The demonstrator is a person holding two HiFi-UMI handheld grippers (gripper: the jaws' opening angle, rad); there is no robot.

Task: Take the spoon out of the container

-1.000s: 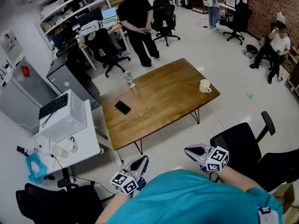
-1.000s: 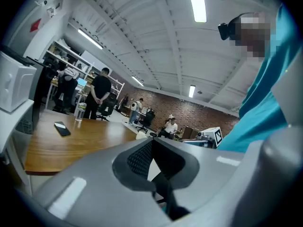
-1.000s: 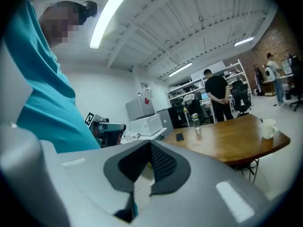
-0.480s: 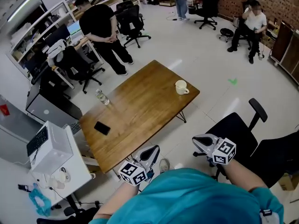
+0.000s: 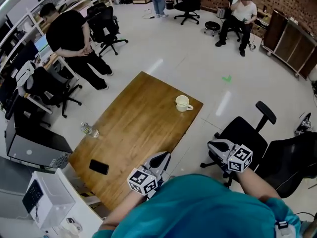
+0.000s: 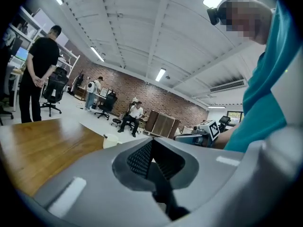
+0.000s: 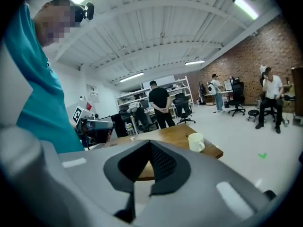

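Approach — spoon not yet reached.
Left tongs [image 5: 160, 160] and right tongs [image 5: 216, 146] pressed together, empty, well apart from the cup [image 5: 183, 103] — spoon perhaps inside. Next: close in, spread one.

In the head view the wooden table [image 5: 133, 133] slides toward lower left, its mug [image 5: 182, 103] moving from right of centre to centre. The standing person in black [image 5: 69, 31] shifts from top centre to upper left.

Smooth wooden table [image 5: 138, 130], glossy white mug [image 5: 183, 103], shiny floor [image 5: 168, 48]
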